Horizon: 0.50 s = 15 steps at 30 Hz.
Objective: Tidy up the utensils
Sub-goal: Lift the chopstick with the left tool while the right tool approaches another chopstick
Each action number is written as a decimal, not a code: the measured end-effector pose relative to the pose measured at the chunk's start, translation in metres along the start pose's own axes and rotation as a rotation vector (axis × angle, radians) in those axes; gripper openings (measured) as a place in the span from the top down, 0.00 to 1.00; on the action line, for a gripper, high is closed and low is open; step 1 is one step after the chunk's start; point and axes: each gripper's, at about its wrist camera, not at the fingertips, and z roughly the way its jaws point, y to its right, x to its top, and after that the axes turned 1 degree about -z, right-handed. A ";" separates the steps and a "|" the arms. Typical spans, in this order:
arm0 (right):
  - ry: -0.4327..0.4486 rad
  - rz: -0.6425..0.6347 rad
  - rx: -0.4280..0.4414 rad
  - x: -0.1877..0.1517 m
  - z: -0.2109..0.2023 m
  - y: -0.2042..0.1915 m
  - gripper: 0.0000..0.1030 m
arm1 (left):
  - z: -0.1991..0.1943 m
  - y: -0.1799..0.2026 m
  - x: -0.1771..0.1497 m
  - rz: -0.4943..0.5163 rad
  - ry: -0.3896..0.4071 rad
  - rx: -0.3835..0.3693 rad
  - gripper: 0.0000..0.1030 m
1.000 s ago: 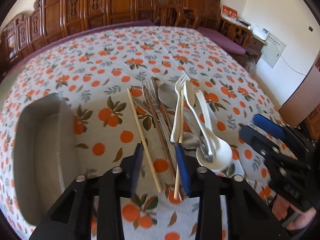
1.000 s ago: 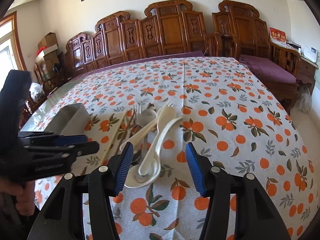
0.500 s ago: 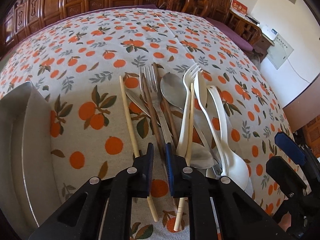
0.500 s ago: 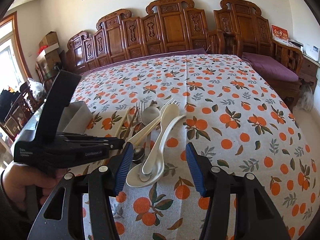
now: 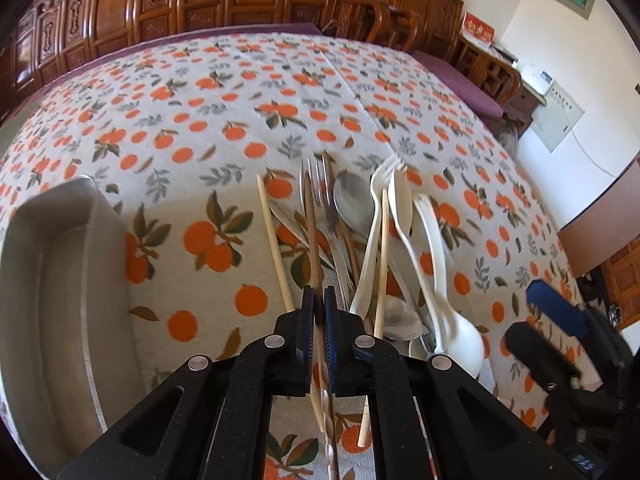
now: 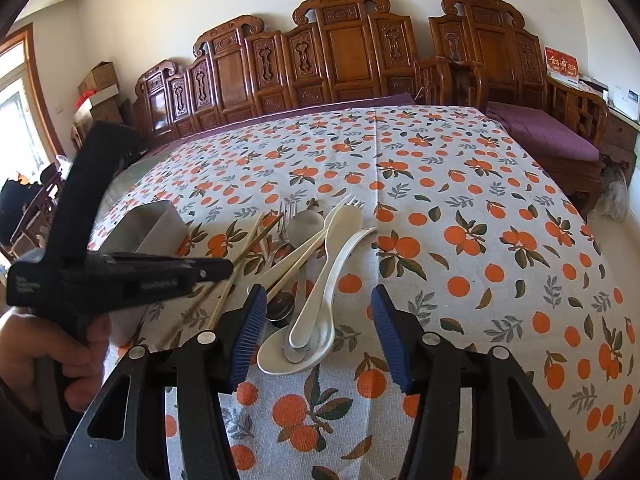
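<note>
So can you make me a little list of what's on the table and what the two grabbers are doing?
table cover: cloth printed with oranges and leaves
utensil pile: metal fork, metal spoon, white plastic spoons, pale chopsticks, dark brown chopstick
container: grey metal tray, left of the pile
left gripper: shut on the dark brown chopstick
right gripper: open, hovering over the white spoon bowls, holding nothing
sorted so far: nothing visible in the tray
</note>
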 end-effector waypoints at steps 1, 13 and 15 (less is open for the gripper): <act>-0.001 -0.002 -0.001 0.000 0.001 -0.001 0.45 | -0.004 -0.001 0.002 -0.003 0.003 -0.008 0.97; -0.019 -0.014 -0.002 -0.002 0.007 -0.005 0.45 | -0.049 -0.005 0.017 0.040 0.068 0.009 0.97; -0.020 -0.014 0.011 -0.001 0.008 -0.007 0.45 | -0.055 -0.009 0.015 0.035 0.079 0.011 0.97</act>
